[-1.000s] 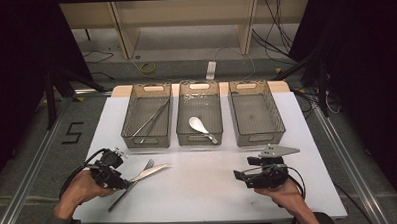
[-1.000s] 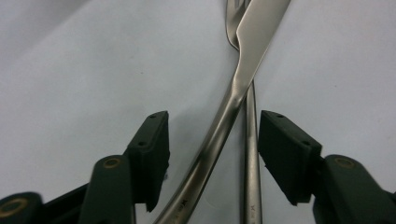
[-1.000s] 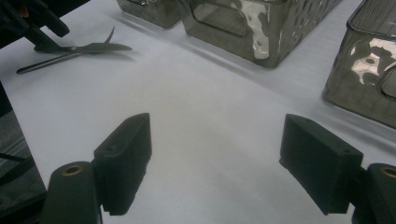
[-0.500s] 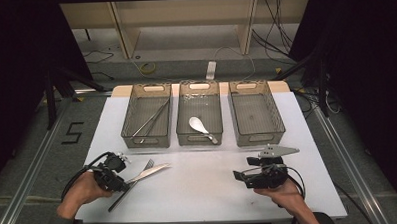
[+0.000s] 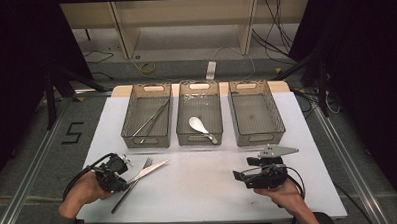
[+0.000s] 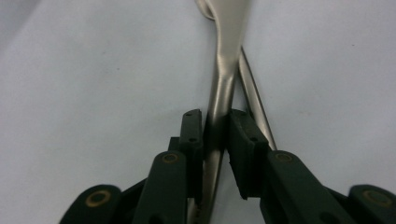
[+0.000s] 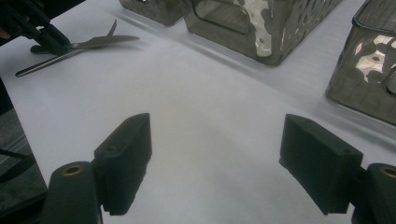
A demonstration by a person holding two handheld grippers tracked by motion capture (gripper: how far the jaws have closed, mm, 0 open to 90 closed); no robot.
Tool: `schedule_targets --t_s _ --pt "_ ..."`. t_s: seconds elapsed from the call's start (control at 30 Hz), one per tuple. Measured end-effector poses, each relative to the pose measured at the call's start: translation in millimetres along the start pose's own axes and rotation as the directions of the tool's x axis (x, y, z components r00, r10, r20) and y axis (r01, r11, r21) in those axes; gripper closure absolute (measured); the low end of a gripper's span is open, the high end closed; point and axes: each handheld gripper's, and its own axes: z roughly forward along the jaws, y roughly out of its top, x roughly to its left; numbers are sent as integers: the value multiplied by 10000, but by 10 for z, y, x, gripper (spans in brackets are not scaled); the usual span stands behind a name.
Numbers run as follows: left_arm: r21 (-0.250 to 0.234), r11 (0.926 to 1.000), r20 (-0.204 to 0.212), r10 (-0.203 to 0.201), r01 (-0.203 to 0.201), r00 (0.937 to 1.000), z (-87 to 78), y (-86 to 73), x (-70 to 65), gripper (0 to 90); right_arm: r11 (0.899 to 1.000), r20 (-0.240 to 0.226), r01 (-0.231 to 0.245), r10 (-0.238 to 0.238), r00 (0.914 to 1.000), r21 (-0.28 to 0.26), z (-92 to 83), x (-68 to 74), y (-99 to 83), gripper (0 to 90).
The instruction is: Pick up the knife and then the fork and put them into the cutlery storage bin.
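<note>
A silver knife point(image 5: 152, 168) lies on the white table point(image 5: 204, 192) at the front left, crossed with a fork point(image 5: 147, 163) and a thin dark rod point(image 5: 123, 197). My left gripper point(image 5: 125, 177) sits at their near ends. Its jaws have just been closing, and in the left gripper view my left gripper point(image 6: 215, 135) has both pads pressed on the knife handle point(image 6: 220, 84), with a thinner handle point(image 6: 254, 102) lying just beside it. My right gripper point(image 5: 237, 176) rests at the front right; in its own view my right gripper point(image 7: 215, 158) stands open over bare table.
Three grey mesh bins stand in a row at the back: the left bin point(image 5: 146, 143) holds thin long utensils, the middle bin point(image 5: 200, 140) a spoon point(image 5: 199, 126), the right bin point(image 5: 260, 138) nothing. The table's front edge runs just behind both hands.
The left gripper's jaws have narrowed onto the knife handle, and the left hand has shifted slightly. The right hand and its gripper have stayed put.
</note>
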Motion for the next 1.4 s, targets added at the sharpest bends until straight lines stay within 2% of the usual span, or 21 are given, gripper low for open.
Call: schedule_targets --t_s 0.27,0.43,0.57,0.67,0.8,0.93,1.0,1.07,1.2,1.33,1.4 --pt "-29 9996 -13 284 -285 9996 -5 -6 -4 790 10000 -4 10 -10 10000 29 -2 3 1 259" --pt "-102 9999 21 95 -95 10000 -8 -11 -2 793 10000 -27 4 -4 10000 11 -3 2 1 259" --pt "-145 9997 260 -194 198 9995 -41 -9 13 794 10000 -39 7 -7 10000 -3 -2 1 2 259" --pt "-426 9980 350 -462 477 9983 -87 1 9 794 10000 -35 16 -16 10000 14 -2 2 2 259" --pt "-565 9965 332 -594 612 9977 -124 22 8 795 10000 -43 10 -10 10000 20 -1 3 2 259" --pt "-838 9929 652 -793 846 9947 -188 70 -25 794 10000 -117 -8 8 9999 -51 2 16 14 260" --pt "-862 9928 857 -754 828 9935 -225 108 -50 794 9999 -200 57 -59 9998 -98 3 36 25 260" --pt "-1025 9908 1090 -769 881 9911 -258 160 -92 794 9995 -264 255 -259 9993 -161 12 66 42 260" --pt "-1099 9918 1715 -460 655 9841 -291 296 -211 794 9960 -348 807 -820 9960 -373 33 173 100 260" --pt "-995 9948 1958 -27 226 9806 -273 448 -324 794 9855 -559 1572 -1608 9854 -635 57 325 172 260" --pt "-950 9955 2127 238 -36 9768 -253 541 -397 794 9778 -645 1994 -2035 9769 -647 77 389 191 260"
